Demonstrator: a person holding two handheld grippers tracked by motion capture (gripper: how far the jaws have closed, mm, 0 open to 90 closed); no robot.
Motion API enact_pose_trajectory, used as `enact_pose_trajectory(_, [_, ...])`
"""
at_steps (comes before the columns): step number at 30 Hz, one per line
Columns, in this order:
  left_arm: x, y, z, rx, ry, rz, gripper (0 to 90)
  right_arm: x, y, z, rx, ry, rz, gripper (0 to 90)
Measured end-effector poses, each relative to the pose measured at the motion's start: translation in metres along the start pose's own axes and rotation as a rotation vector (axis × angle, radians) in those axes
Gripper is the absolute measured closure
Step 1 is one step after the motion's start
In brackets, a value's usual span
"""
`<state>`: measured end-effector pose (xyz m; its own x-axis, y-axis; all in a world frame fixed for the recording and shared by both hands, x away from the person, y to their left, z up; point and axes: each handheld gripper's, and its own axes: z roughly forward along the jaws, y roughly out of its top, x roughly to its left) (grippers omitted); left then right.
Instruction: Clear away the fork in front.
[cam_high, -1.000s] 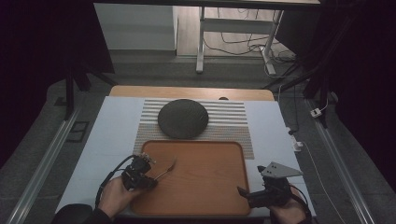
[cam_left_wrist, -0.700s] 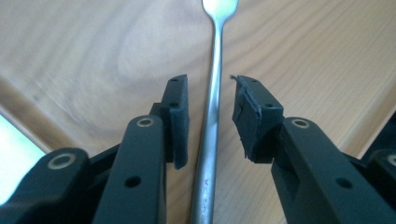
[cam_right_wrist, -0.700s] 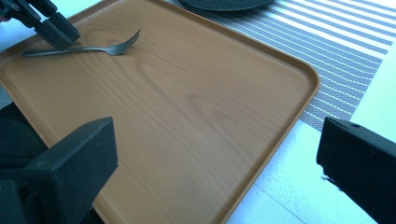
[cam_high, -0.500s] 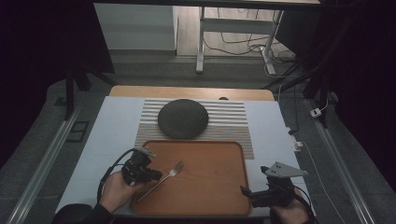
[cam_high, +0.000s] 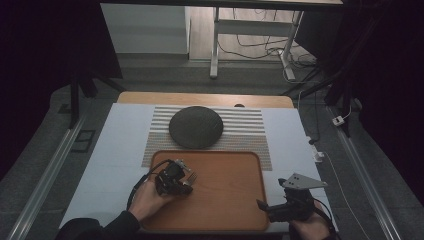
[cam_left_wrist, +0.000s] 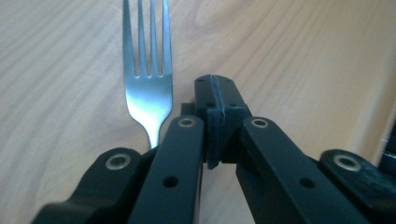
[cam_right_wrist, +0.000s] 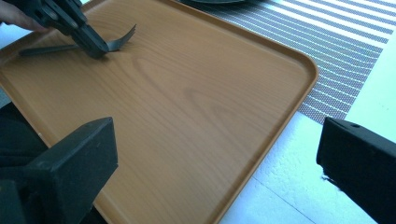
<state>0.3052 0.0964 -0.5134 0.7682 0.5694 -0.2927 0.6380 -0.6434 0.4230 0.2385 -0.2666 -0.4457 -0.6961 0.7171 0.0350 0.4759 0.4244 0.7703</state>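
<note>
Left gripper (cam_high: 184, 181) pinched fully together, nothing between the jaws, over the tray's (cam_high: 235, 215) near-left part. Fork (cam_left_wrist: 147, 79) flat on the wood just beside them. Right gripper (cam_right_wrist: 215, 158) spread wide, off the tray's near-right corner.

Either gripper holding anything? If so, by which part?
Nothing held. Left gripper shut beside the fork, not on it; right gripper open and empty.

A white-topped table (cam_high: 120, 145) fills mid-frame; a striped mat (cam_high: 250, 130) lies centrally on it, a wooden tray (cam_high: 235, 195) below.
</note>
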Motion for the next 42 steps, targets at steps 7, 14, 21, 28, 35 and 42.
enact_pose_trajectory(7, [0.004, 0.0, -0.001, -0.022, 0.048, -0.011, 88.6, 0.0, 0.0, 0.001, 0.004, 0.005, 0.003, 0.0])
enact_pose_trajectory(14, [0.014, -0.004, -0.007, -0.02, 0.082, -0.03, 88.6, 0.0, 0.0, 0.001, 0.007, 0.004, -0.002, 0.0])
enact_pose_trajectory(21, [0.035, -0.011, -0.018, -0.018, 0.102, -0.1, 88.6, 0.0, 0.0, 0.001, 0.005, 0.01, 0.002, 0.0])
enact_pose_trajectory(28, [0.053, -0.019, -0.028, -0.021, 0.13, -0.167, 88.5, 0.0, 0.0, 0.001, 0.004, 0.01, 0.002, 0.0])
enact_pose_trajectory(35, [0.066, -0.026, -0.034, -0.036, 0.134, -0.211, 88.4, 0.0, 0.0, 0.001, 0.007, 0.009, 0.001, 0.0])
enact_pose_trajectory(42, [0.074, -0.031, -0.039, -0.04, 0.147, -0.253, 88.0, -0.001, 0.0, 0.001, 0.008, 0.008, 0.004, 0.0])
